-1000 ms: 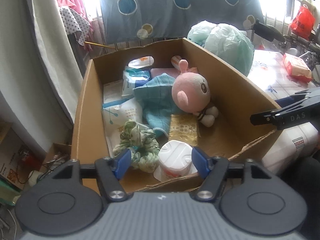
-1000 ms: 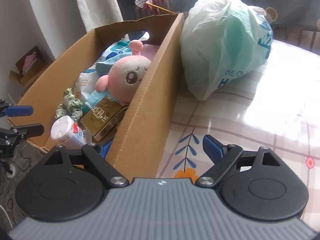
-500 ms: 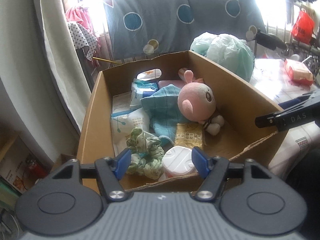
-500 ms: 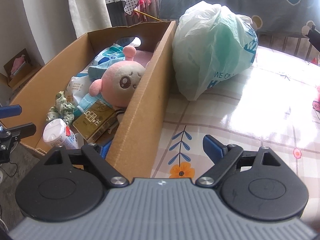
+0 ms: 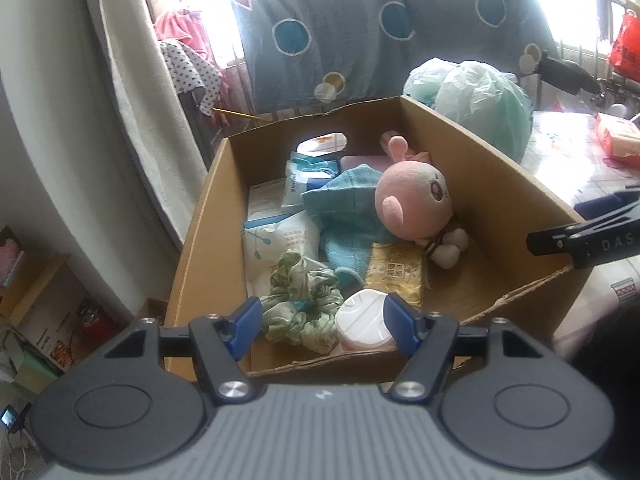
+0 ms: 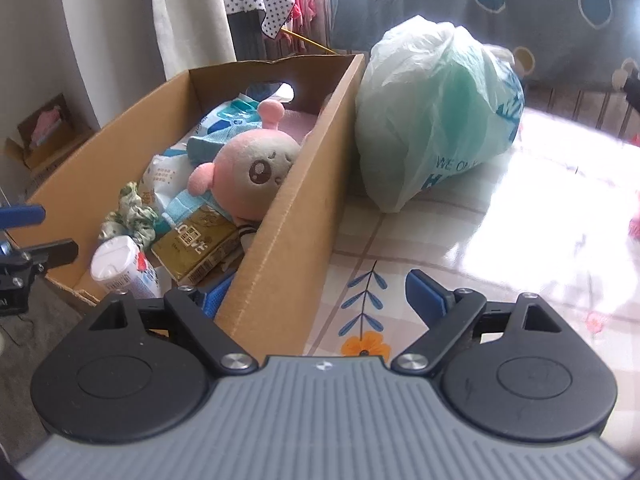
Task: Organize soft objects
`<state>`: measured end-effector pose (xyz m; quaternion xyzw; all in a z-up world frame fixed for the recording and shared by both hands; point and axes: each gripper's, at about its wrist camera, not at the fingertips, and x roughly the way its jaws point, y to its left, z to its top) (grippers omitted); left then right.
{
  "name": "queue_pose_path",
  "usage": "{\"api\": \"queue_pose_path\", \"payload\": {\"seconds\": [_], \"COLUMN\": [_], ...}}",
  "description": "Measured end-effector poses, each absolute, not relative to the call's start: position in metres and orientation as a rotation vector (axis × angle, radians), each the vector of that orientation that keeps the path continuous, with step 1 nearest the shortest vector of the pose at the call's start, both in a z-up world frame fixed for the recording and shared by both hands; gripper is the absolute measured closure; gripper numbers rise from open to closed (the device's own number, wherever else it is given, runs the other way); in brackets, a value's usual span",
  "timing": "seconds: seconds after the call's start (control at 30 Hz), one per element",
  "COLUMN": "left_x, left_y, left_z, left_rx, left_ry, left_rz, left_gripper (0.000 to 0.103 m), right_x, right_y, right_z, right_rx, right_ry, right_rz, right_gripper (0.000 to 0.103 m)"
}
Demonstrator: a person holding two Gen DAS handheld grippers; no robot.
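Note:
An open cardboard box (image 5: 480, 168) holds a pink plush toy (image 5: 412, 204) lying on a teal cloth (image 5: 348, 208). In front of them lie a green scrunchie (image 5: 304, 300), a white lidded tub (image 5: 364, 324) and a gold pack (image 5: 396, 272). My left gripper (image 5: 324, 326) hovers open over the box's near edge, with nothing between its fingers. My right gripper (image 6: 318, 294) is open and straddles the box's right wall (image 6: 288, 240), one finger inside and one over the table. Its pads stand apart from the cardboard.
A filled pale green plastic bag (image 6: 436, 120) sits on the flowered table (image 6: 480, 240) against the box's far right corner. Tissue packs (image 5: 280, 240) line the box's left side. A blue patterned cloth (image 5: 400, 40) hangs behind, with curtains at left.
Both views have tilted up and drawn back a little, so the box sits lower and smaller in the frames. The jaws keep the same width. Nothing was taken hold of.

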<state>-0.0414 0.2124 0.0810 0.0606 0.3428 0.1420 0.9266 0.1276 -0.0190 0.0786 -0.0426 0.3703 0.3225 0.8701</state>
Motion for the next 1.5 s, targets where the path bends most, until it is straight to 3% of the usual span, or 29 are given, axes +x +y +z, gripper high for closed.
{"api": "queue_pose_path", "payload": {"seconds": [0.13, 0.33, 0.4, 0.5, 0.57, 0.63, 0.83, 1.13, 1.5], "left_x": [-0.044, -0.053, -0.057, -0.064, -0.065, -0.066, -0.067, -0.065, -0.066], "left_y": [0.209, 0.214, 0.220, 0.226, 0.223, 0.220, 0.222, 0.233, 0.231], "left_z": [0.080, 0.073, 0.069, 0.065, 0.063, 0.063, 0.063, 0.060, 0.058], "left_rx": [0.119, 0.045, 0.000, -0.047, -0.027, 0.001, -0.016, -0.048, -0.045], "left_ry": [0.686, 0.610, 0.582, 0.543, 0.520, 0.499, 0.497, 0.501, 0.489], "left_rz": [0.333, 0.358, 0.357, 0.349, 0.355, 0.335, 0.312, 0.280, 0.298], "left_gripper": [0.035, 0.032, 0.026, 0.024, 0.025, 0.033, 0.034, 0.026, 0.026], "right_x": [0.124, 0.104, 0.096, 0.087, 0.083, 0.083, 0.060, 0.077, 0.070], "right_y": [-0.025, -0.040, -0.041, -0.025, -0.014, -0.011, -0.025, 0.004, 0.003], "right_z": [0.076, 0.080, 0.081, 0.081, 0.078, 0.075, 0.082, 0.079, 0.074], "right_rx": [-0.028, 0.068, 0.080, 0.000, -0.069, -0.089, -0.065, -0.123, -0.143], "right_ry": [0.747, 0.553, 0.477, 0.430, 0.408, 0.395, 0.225, 0.391, 0.360], "right_rz": [0.680, 0.764, 0.831, 0.943, 0.936, 0.943, 0.983, 1.052, 1.041], "right_gripper": [0.015, 0.015, 0.015, 0.015, 0.008, 0.003, 0.006, 0.007, 0.007]}}
